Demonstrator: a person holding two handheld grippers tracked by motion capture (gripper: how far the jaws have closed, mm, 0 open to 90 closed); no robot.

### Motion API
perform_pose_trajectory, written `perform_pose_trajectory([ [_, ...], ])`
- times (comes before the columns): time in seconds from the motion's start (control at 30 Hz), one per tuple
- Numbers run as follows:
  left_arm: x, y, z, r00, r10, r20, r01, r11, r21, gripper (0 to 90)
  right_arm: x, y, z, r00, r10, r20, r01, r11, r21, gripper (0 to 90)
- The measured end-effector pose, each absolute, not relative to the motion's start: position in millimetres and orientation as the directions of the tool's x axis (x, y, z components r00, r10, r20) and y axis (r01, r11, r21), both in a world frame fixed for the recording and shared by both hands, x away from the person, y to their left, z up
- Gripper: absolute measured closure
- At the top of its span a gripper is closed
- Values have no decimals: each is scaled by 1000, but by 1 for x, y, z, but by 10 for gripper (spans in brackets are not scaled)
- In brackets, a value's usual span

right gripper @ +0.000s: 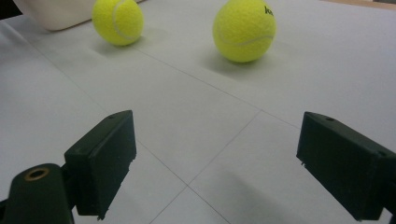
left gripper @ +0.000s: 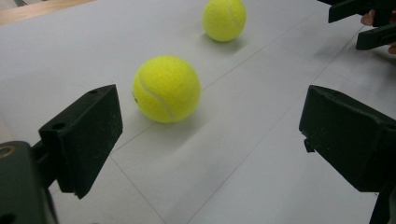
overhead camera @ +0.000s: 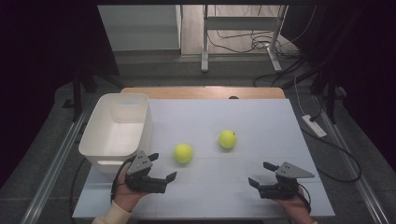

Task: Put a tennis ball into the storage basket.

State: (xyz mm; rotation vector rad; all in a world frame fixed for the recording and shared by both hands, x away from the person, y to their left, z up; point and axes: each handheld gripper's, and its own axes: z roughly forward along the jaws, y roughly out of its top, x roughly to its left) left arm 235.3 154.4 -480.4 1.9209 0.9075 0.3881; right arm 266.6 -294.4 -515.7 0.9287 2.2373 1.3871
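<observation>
The left claw [overhead camera: 163,166] is released, its two black jaws standing wide apart and empty, and it rests low over the white surface [overhead camera: 261,121] just beside the nearer tennis ball [overhead camera: 183,153], which lies on the surface close in front of it, not touched by any jaw. The right claw [overhead camera: 263,173] is also released with the jaws wide apart and nothing between them, well apart from the second tennis ball [overhead camera: 227,139], which lies farther back near the middle of the surface. A white plastic bin [overhead camera: 100,122] stands at the left side of the surface, near the left claw and the nearer tennis ball.
</observation>
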Motion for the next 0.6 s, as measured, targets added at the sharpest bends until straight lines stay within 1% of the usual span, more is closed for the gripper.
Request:
perform_pose_trajectory([
  [0.27,241,148,-477,681,728,-84,429,-302,851,71,267,-295,-516,-725,687,41,345,311,886,118],
  [0.6,247,142,-474,678,729,-91,439,-303,846,71,267,-295,-516,-727,686,38,342,314,886,118],
])
